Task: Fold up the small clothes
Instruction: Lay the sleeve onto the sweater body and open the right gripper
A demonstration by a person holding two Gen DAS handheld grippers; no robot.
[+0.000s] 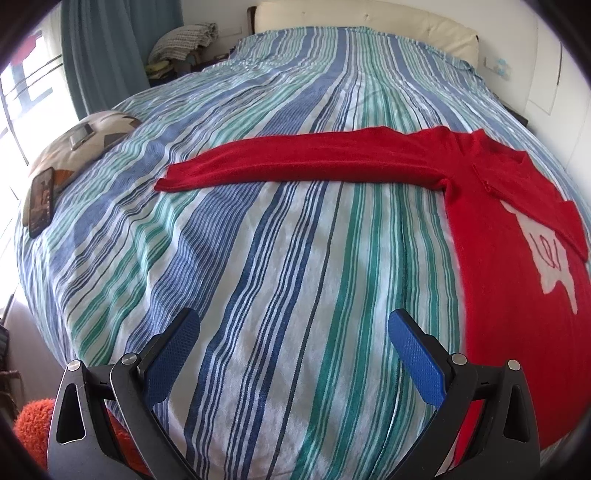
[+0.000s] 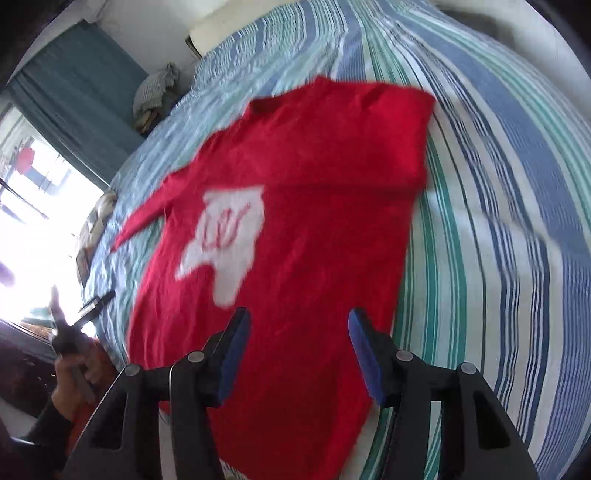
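Note:
A small red sweater [image 2: 303, 206] with a white motif [image 2: 225, 236] lies flat on the striped bed. In the left wrist view the sweater [image 1: 495, 236] lies at the right, with one long sleeve [image 1: 295, 158] stretched out to the left. Its other sleeve is folded over the body. My left gripper [image 1: 293, 334] is open and empty above the bare bedspread, left of the sweater's body. My right gripper [image 2: 299, 332] is open and empty, hovering over the sweater's lower part. This view is motion-blurred.
The striped bedspread [image 1: 280, 258] covers the whole bed. A pillow [image 1: 85, 144] with a phone [image 1: 42, 201] and a small device lies at the left edge. A headboard [image 1: 369, 18], curtains and a bright window [image 2: 33, 206] stand beyond. The left gripper also shows at far left in the right wrist view [image 2: 70, 332].

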